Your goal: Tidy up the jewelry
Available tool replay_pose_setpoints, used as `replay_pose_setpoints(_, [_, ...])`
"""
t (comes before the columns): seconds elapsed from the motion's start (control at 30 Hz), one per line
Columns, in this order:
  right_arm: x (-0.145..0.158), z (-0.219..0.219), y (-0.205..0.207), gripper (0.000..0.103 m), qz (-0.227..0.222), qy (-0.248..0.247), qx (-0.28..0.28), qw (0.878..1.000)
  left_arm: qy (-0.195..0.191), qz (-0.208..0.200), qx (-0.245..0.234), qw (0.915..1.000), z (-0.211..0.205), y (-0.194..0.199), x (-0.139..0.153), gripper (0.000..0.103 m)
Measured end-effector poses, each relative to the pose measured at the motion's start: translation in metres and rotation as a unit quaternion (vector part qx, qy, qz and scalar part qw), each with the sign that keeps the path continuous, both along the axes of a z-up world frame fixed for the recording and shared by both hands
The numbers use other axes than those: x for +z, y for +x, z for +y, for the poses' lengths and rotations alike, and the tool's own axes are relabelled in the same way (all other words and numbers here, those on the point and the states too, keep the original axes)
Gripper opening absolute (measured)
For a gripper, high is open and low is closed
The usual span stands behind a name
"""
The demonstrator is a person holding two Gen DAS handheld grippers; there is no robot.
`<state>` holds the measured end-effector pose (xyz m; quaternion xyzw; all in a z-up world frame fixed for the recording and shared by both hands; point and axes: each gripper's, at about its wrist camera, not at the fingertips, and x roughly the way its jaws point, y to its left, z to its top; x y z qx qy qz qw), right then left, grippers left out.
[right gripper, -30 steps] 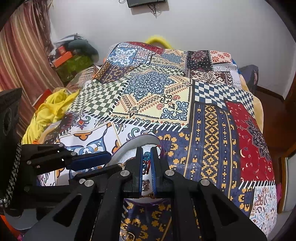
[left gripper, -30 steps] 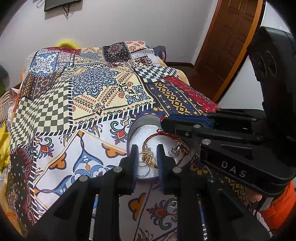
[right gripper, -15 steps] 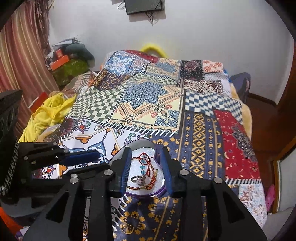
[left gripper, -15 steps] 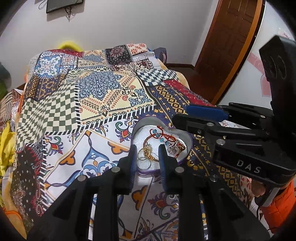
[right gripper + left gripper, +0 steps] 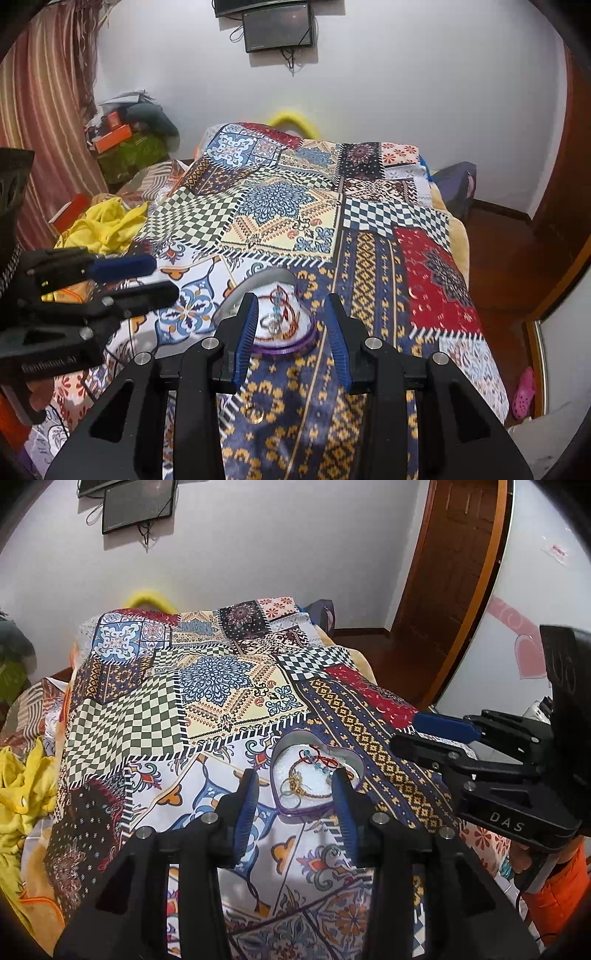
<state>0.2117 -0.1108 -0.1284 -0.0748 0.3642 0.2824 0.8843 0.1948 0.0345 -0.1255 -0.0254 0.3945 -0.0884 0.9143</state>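
Note:
A purple heart-shaped tin (image 5: 284,746) lies open on the patchwork bedspread (image 5: 229,686). It holds a red bead bracelet (image 5: 318,761), gold rings (image 5: 290,790) and other small jewelry. My left gripper (image 5: 295,794) is open and empty, raised just in front of the tin. The tin shows in the right wrist view (image 5: 229,306) with a clear-stone ring (image 5: 271,325) inside. My right gripper (image 5: 291,325) is open and empty, raised in front of it. The right gripper also shows at the right of the left wrist view (image 5: 436,734).
A small gold ring (image 5: 255,413) lies on the bedspread near the front edge. Yellow cloth (image 5: 107,221) and boxes (image 5: 114,136) lie left of the bed. A wooden door (image 5: 454,583) stands at the right. A pink shoe (image 5: 524,391) lies on the floor.
Both grippers opened wide and pulled up and back from the tin. The right gripper let go of the bracelet, which now lies in the tin.

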Motion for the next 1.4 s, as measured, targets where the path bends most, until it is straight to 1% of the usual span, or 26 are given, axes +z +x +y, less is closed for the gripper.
replay_pose_setpoints(0.1, [-0.004,-0.005,-0.006,0.034,0.009,0.003,-0.004,1.000,0.003,0.003,-0.004,1.0000,-0.001,-0.007,-0.001,0.041])
replay_pose_setpoints(0.17, [-0.010,-0.007,-0.011,0.034,0.011,-0.003,-0.008,1.000,0.008,0.006,-0.004,0.9999,-0.003,-0.011,-0.004,0.041])
replay_pose_setpoints(0.27, [-0.023,-0.009,-0.015,0.034,0.029,-0.008,-0.007,1.000,0.012,0.016,-0.006,0.9998,-0.004,-0.017,-0.012,0.041])
replay_pose_setpoints(0.5, [-0.057,-0.005,-0.025,0.034,0.082,-0.020,0.007,0.996,0.009,0.055,-0.005,0.9985,-0.001,-0.028,-0.040,0.041])
replay_pose_setpoints(0.6, [-0.069,0.000,-0.029,0.034,0.093,-0.034,0.013,0.995,0.005,0.073,-0.008,0.9973,0.000,-0.030,-0.054,0.041])
replay_pose_setpoints(0.7, [-0.078,0.006,-0.029,0.034,0.103,-0.045,0.022,0.993,0.013,0.088,-0.011,0.9960,-0.003,-0.029,-0.064,0.041])
replay_pose_setpoints(0.77, [-0.081,0.009,-0.032,0.034,0.100,-0.052,0.026,0.993,0.014,0.091,-0.013,0.9957,-0.004,-0.028,-0.067,0.041])
replay_pose_setpoints(0.9, [-0.085,0.016,-0.039,0.034,0.068,-0.076,0.035,0.994,0.010,0.092,-0.018,0.9955,-0.007,-0.028,-0.072,0.041])
replay_pose_setpoints(1.0, [-0.087,0.015,-0.040,0.034,0.058,-0.081,0.042,0.994,0.011,0.090,-0.021,0.9956,-0.011,-0.027,-0.074,0.041])
replay_pose_setpoints(1.03, [-0.087,0.015,-0.040,0.032,0.055,-0.081,0.043,0.994,0.011,0.090,-0.023,0.9956,-0.011,-0.027,-0.074,0.041])
replay_pose_setpoints(1.1, [-0.088,0.015,-0.042,0.016,0.053,-0.080,0.048,0.994,0.008,0.092,-0.027,0.9953,-0.013,-0.025,-0.076,0.041])
replay_pose_setpoints(1.17, [-0.087,0.013,-0.042,0.014,0.057,-0.070,0.046,0.995,-0.002,0.096,-0.030,0.9949,-0.014,-0.022,-0.078,0.040])
replay_pose_setpoints(1.23, [-0.087,0.013,-0.043,0.014,0.056,-0.064,0.042,0.995,-0.026,0.111,-0.039,0.9927,-0.015,-0.017,-0.084,0.036])
replay_pose_setpoints(1.27, [-0.086,0.012,-0.044,0.014,0.058,-0.060,0.041,0.996,-0.032,0.119,-0.042,0.9914,-0.016,-0.014,-0.086,0.030])
replay_pose_setpoints(1.3, [-0.085,0.011,-0.044,0.014,0.059,-0.057,0.040,0.996,-0.035,0.129,-0.044,0.9900,-0.017,-0.010,-0.090,0.025])
replay_pose_setpoints(1.33, [-0.084,0.010,-0.044,0.007,0.059,-0.054,0.040,0.996,-0.035,0.133,-0.045,0.9895,-0.018,-0.008,-0.093,0.024])
replay_pose_setpoints(1.4, [-0.081,0.007,-0.043,0.006,0.059,-0.050,0.035,0.996,-0.029,0.134,-0.048,0.9894,-0.023,-0.005,-0.097,0.024])
